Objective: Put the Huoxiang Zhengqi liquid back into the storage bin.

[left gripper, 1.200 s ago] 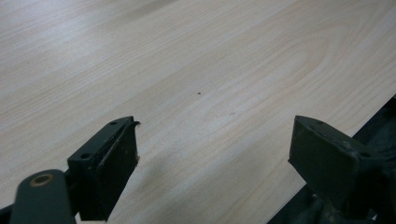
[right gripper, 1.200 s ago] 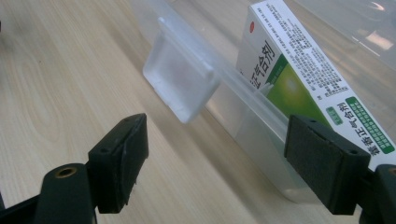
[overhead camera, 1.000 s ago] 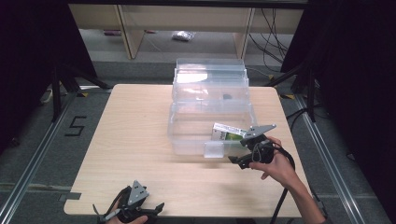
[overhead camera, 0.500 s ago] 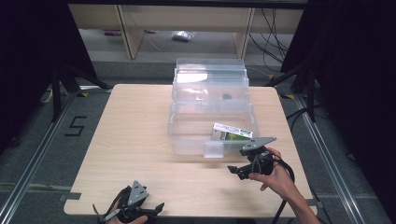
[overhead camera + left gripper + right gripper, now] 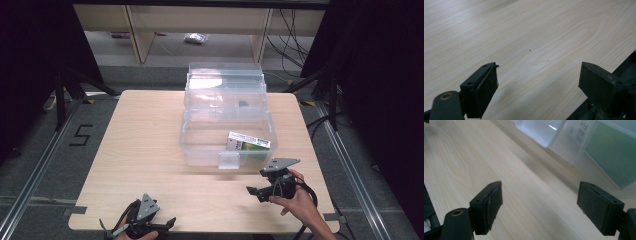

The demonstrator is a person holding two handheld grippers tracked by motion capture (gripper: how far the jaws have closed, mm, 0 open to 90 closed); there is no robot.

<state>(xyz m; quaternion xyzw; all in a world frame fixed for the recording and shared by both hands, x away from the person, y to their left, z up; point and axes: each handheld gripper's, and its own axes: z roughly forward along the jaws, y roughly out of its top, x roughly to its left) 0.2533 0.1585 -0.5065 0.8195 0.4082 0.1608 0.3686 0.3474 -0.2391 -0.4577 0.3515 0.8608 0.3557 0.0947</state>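
both the right hand-held gripper (image 5: 260,189) and left hand-held gripper (image 5: 150,226) gape wide, empty, near the clear box (image 5: 200,145)

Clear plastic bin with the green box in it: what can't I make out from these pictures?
- Green box: its print is too small in the high view, blurred and cut off by the edge in the right gripper view.
- Clear plastic bin: a small dark thing in the back part is too small to identify.
- Bin latch: engaged or loose, unreadable through glare.

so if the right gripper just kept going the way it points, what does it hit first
Probably the clear plastic bin: the open right gripper looks along bare table toward its front wall, with the green box inside.
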